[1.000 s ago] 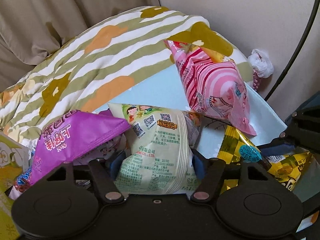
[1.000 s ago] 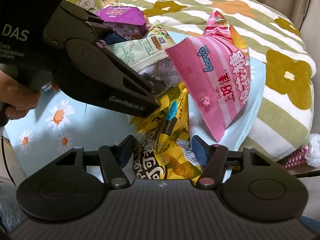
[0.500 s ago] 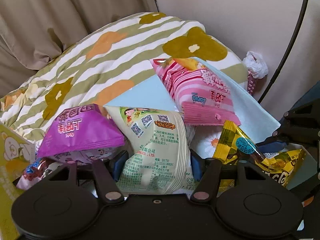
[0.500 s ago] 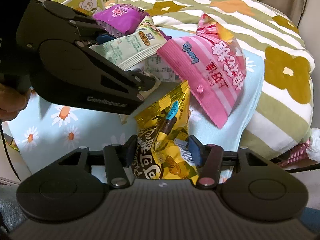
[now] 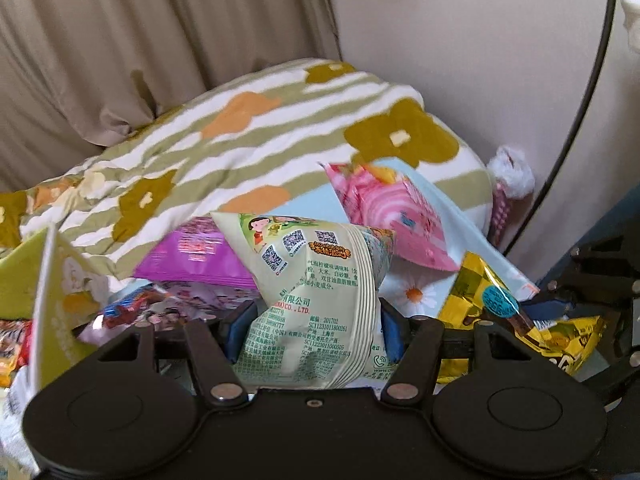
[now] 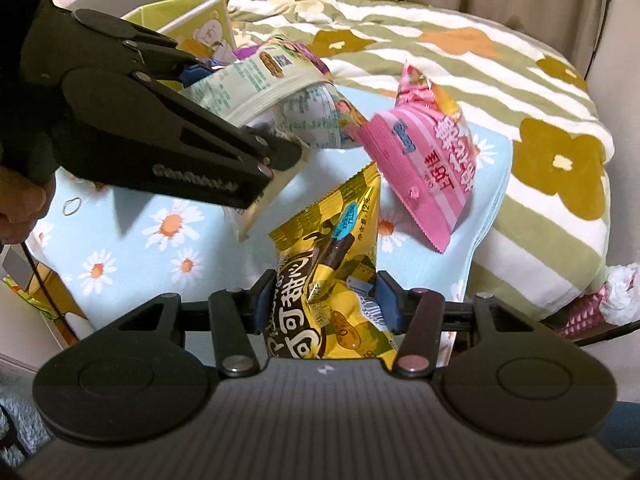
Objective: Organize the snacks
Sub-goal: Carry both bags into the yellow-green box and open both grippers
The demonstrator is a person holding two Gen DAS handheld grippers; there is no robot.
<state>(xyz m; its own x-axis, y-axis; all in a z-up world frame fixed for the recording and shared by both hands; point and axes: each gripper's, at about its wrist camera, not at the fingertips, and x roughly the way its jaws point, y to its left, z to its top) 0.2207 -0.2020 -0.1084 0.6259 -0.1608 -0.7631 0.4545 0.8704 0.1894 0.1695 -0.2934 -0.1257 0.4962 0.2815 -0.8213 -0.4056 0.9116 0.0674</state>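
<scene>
Both packets are gripped and off the bed — left gripper [image 5: 312, 330] jaws clamp the green packet [image 5: 316, 304], right gripper [image 6: 326, 304] jaws the yellow packet [image 6: 332, 280]. Next — probably carrying them to the yellow-green box [image 6: 192, 24].

Open room lay on the daisy-print blue cloth [image 6: 132, 240] at the left of the right wrist view, bare but for a small ring. The left gripper [image 6: 208, 80] and its pale green packet [image 6: 256, 88] hung over the back of that patch. The pink packet [image 6: 428, 164] blocked the cloth's right part, leaning toward the heaped flowered quilt [image 6: 540, 100]. Further left, a purple packet [image 5: 192, 256] and an upright yellow-green box [image 5: 36, 292] crowded together. A wall [image 5: 480, 60] and curtain [image 5: 140, 40] closed off the back.
</scene>
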